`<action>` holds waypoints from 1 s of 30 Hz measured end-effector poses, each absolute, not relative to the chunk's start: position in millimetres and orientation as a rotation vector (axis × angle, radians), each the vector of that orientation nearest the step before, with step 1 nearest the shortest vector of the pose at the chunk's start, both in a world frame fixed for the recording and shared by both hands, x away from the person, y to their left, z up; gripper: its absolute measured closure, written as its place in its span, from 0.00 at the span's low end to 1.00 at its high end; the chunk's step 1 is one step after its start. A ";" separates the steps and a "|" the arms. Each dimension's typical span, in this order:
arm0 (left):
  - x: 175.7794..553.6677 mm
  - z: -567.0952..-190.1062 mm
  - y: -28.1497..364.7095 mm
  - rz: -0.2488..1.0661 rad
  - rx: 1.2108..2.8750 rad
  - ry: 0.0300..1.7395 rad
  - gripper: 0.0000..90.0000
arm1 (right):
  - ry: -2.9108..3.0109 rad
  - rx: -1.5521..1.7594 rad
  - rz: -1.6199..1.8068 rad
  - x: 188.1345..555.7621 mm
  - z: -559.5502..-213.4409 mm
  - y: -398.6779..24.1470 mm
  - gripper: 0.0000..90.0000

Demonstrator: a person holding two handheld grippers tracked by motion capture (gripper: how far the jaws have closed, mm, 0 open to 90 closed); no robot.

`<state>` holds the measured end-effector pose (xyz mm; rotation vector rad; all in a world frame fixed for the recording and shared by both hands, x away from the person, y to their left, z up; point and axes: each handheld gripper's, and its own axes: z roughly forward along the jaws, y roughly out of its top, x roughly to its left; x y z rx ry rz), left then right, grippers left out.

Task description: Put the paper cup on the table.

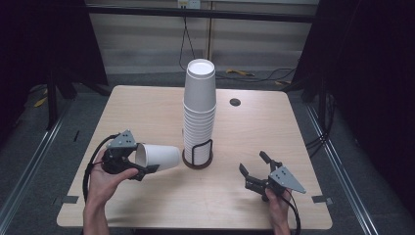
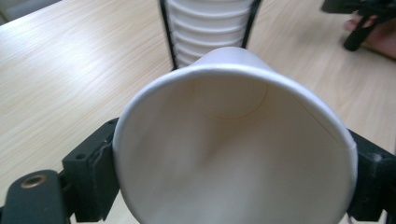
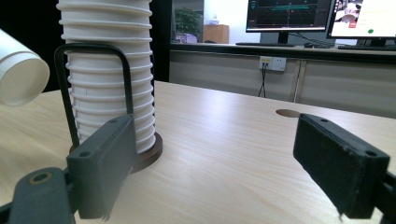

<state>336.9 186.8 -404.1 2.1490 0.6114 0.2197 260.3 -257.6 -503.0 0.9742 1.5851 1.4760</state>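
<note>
Left gripper (image 1: 128,165) clamping paper cup (image 1: 157,156) (sideways), right gripper (image 1: 255,172) wide open — empty, beside cup stack (image 1: 199,110)

**Two black hand-held grippers, bare forearms**

The left gripper (image 1: 142,169) and right gripper (image 1: 254,169) are black, each topped with a grey three-cornered plate and trailing a black cable. Their jaws are blocky, flat-faced pads with small screw holes; a brass-coloured bolt head sits at each base. The forearms are bare, no sleeves.
</note>
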 end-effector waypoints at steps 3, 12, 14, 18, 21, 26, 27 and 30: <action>344.6 -402.4 188.4 0.225 2.180 0.634 0.13 | 1.590 0.957 1.486 260.0 -503.2 -258.0 0.15; 365.9 -403.5 184.8 0.226 2.291 0.693 0.13 | 1.555 0.969 1.516 259.2 -504.2 -260.7 0.15; 370.3 -403.4 183.0 0.232 2.325 0.713 0.13 | 1.556 0.968 1.517 259.1 -504.2 -260.8 0.15; 378.4 -404.2 181.1 0.209 2.369 0.712 0.13 | 1.556 0.968 1.518 259.2 -504.2 -260.7 0.15; 385.1 -403.3 178.6 0.206 2.420 0.741 0.12 | 1.557 0.968 1.518 259.2 -504.2 -260.8 0.15; 390.9 -401.6 175.1 0.222 2.477 0.716 0.12 | 1.557 0.968 1.518 259.2 -504.2 -260.8 0.15; 391.8 -403.2 173.1 0.219 2.498 0.723 0.12 | 1.557 0.968 1.518 259.2 -504.2 -260.7 0.15; 395.5 -405.4 170.6 0.226 2.535 0.734 0.12 | 1.557 0.967 1.518 259.1 -504.2 -260.7 0.15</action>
